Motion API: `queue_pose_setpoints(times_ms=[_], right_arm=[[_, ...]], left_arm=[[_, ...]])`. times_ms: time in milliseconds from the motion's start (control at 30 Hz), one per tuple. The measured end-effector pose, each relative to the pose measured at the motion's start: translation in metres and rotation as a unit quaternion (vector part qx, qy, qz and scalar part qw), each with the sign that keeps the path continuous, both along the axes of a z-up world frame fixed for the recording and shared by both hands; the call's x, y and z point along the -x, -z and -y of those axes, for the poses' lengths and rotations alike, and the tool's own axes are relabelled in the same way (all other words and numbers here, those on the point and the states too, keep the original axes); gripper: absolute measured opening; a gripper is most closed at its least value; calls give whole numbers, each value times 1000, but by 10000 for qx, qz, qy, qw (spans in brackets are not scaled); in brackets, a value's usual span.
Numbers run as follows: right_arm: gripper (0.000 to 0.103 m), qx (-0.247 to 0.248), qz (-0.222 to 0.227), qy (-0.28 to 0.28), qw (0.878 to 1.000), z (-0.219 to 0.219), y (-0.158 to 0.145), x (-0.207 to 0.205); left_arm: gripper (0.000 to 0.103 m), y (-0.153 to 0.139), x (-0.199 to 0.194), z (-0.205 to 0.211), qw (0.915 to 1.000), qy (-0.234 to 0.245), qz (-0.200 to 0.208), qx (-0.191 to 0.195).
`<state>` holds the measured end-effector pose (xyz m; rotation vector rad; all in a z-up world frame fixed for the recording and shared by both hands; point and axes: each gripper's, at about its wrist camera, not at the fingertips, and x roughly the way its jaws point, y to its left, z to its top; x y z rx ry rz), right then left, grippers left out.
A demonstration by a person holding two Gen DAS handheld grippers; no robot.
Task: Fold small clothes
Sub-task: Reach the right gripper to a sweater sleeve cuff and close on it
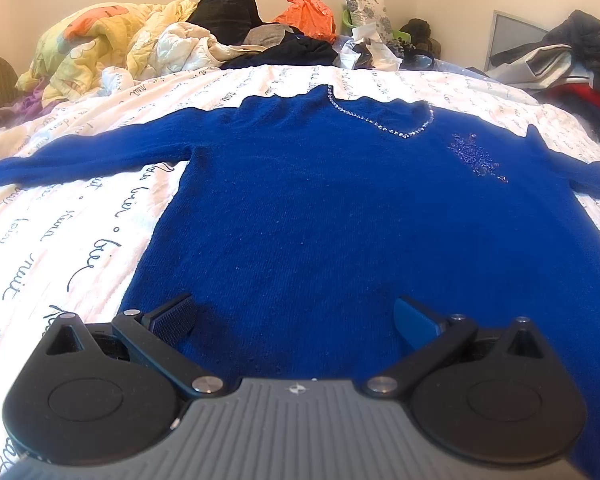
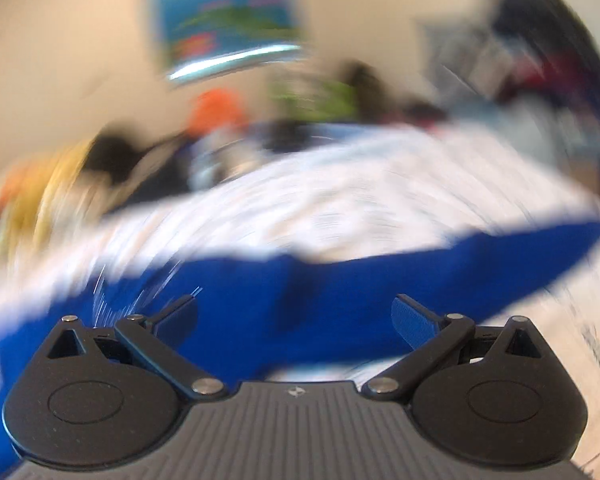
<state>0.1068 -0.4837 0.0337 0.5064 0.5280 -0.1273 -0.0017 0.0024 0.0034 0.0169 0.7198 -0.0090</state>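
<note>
You are at the start of the fold: the blue sweater [image 1: 340, 216] lies spread flat, front up, on the white script-printed bedspread [image 1: 60, 240], and no fold has been made. Its hem is nearest you, its neckline at the far side, and the sleeves reach out left and right.

The left gripper [image 1: 296, 320] hangs over the near hem with its jaws spread wide and nothing between them. The right gripper [image 2: 296, 320] is likewise wide open and empty; its view is heavily blurred and shows only blue fabric [image 2: 340, 280] beneath it, apparently a sleeve.

Next, judge which edge to take. A sleeve or side edge probably comes first; close each gripper on fabric only.

The knit looks soft and thick. A beaded trim [image 1: 380, 124] lines the neckline, with a sequin motif [image 1: 476, 156] to its right; expect these to snag.
</note>
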Motion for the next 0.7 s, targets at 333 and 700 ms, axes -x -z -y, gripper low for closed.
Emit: queue_pose_setpoints(times_ms=[333,700], right_arm=[[100,-1606,-53,2279,9603,190,39,5],[60,-1691,86,2244,9597,193,65,-11]], left_arm=[[103,1,1,0,10000,-23,11,6],[103,1,1,0,10000,-22,12,9]])
